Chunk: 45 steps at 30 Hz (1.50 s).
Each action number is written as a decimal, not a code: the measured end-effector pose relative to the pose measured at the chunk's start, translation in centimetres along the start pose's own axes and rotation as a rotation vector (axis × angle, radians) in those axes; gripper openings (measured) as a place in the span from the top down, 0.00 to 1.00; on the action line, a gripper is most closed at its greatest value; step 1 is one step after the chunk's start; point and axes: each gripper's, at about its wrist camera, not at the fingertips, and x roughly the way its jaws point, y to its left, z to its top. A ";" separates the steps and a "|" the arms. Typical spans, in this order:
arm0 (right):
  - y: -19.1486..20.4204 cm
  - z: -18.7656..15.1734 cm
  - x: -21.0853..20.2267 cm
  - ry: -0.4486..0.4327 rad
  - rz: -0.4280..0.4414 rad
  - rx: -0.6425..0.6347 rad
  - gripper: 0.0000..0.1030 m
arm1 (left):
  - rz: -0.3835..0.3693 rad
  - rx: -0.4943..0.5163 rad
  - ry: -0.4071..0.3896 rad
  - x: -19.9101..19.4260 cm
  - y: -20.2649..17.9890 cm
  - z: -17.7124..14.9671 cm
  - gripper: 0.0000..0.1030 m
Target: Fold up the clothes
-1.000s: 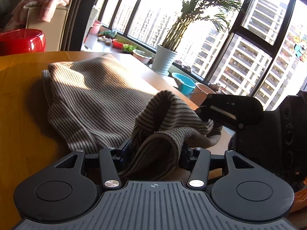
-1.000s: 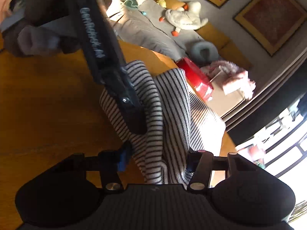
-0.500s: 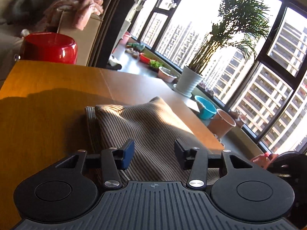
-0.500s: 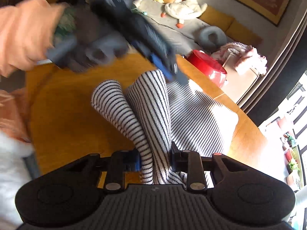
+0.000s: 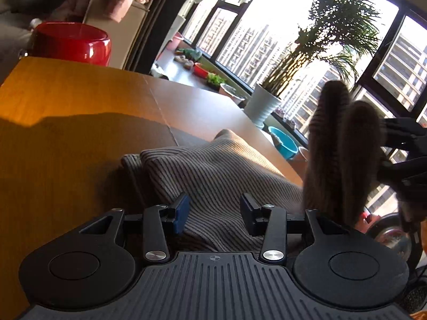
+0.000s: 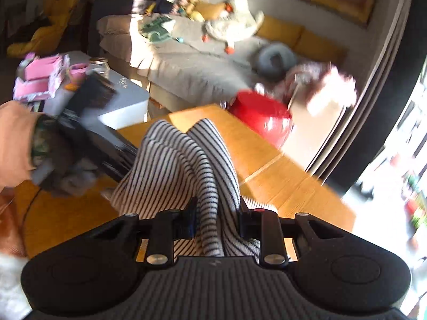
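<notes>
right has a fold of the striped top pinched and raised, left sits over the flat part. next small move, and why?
Probably carry the right gripper across and lay its raised fold onto the flat part of the striped garment. Its jaws, just closed, grip that fold, which stands clear of the wooden table. The left gripper has fabric between its pads but no visible pinch, so it looks unready to help.

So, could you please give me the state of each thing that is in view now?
striped garment: partly folded on the table, one bunched part lifted.
right gripper: shut on the striped garment's lifted part.
left gripper: open above the cloth, gripping nothing.
table: bare around the garment.
</notes>
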 end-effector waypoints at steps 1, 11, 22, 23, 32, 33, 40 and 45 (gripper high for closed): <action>-1.0 -0.2 1.4 0.011 0.012 0.032 0.73 | 0.010 -0.002 -0.015 -0.6 0.4 0.1 0.50; -5.6 -3.8 6.7 -0.043 0.041 0.220 0.67 | 0.099 0.029 -0.131 -6.5 0.9 1.3 0.40; -2.5 1.5 5.1 -0.224 0.180 0.018 0.79 | -0.107 0.128 -0.060 -3.9 -2.9 0.6 0.11; -2.1 2.0 5.0 -0.237 0.216 -0.017 0.79 | -0.110 0.141 -0.055 -3.2 -3.1 0.4 0.10; -4.3 2.6 5.0 -0.300 0.054 0.111 0.47 | 0.010 -0.067 -0.047 0.0 1.0 1.2 0.64; -5.1 1.7 3.7 -0.336 0.008 0.151 0.35 | 0.014 -0.083 -0.052 -0.1 1.4 1.3 0.64; -7.8 -6.2 2.7 -0.291 0.077 0.419 0.16 | 0.006 -0.089 -0.053 -0.1 1.9 1.0 0.60; -7.8 -9.8 6.2 -0.257 0.166 0.616 0.41 | -0.021 -0.054 -0.050 -1.2 1.8 0.3 0.37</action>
